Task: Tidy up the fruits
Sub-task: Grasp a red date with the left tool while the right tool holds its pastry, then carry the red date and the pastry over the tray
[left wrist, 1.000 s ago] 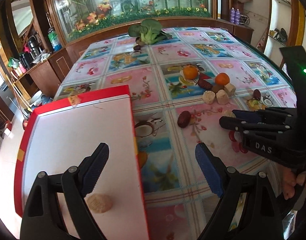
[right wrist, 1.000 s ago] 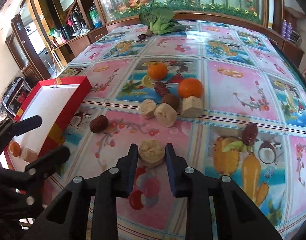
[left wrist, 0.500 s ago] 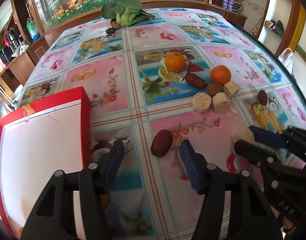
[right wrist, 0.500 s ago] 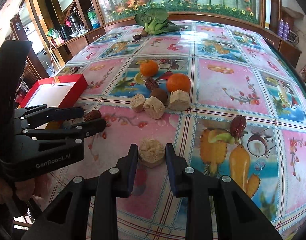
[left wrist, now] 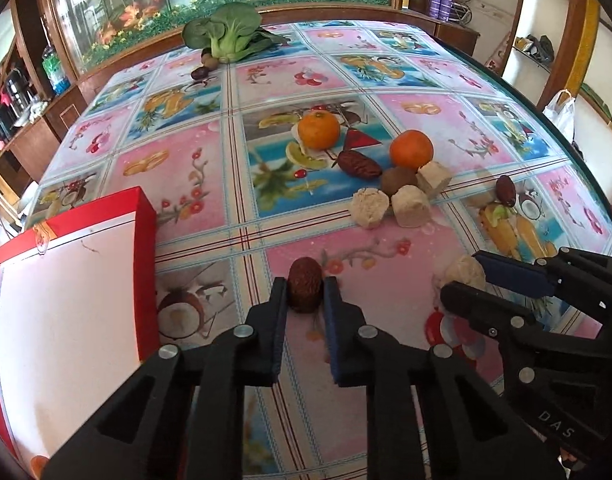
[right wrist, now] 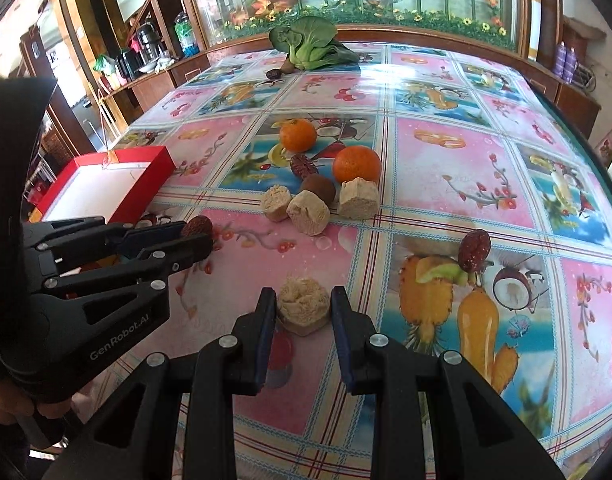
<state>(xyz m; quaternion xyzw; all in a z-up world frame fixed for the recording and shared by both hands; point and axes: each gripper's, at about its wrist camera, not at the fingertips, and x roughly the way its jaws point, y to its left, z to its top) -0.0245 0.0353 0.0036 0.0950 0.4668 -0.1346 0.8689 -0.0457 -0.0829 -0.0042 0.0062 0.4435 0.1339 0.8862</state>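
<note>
Beside floral tablecloth point(left wrist: 193, 184), red box point(left wrist: 143, 216) holds an orange fruit point(left wrist: 39, 466).

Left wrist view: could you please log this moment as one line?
left tongs: shut on red date | right tongs: around beige cake | red box: beside

The worktop point(left wrist: 193, 168) wears pink and blue squares printed with fruit. Far off lie two orange mandarins point(left wrist: 318, 131), near them beige cakes point(left wrist: 370, 207); left, a red box point(left wrist: 143, 216), white inside.
</note>
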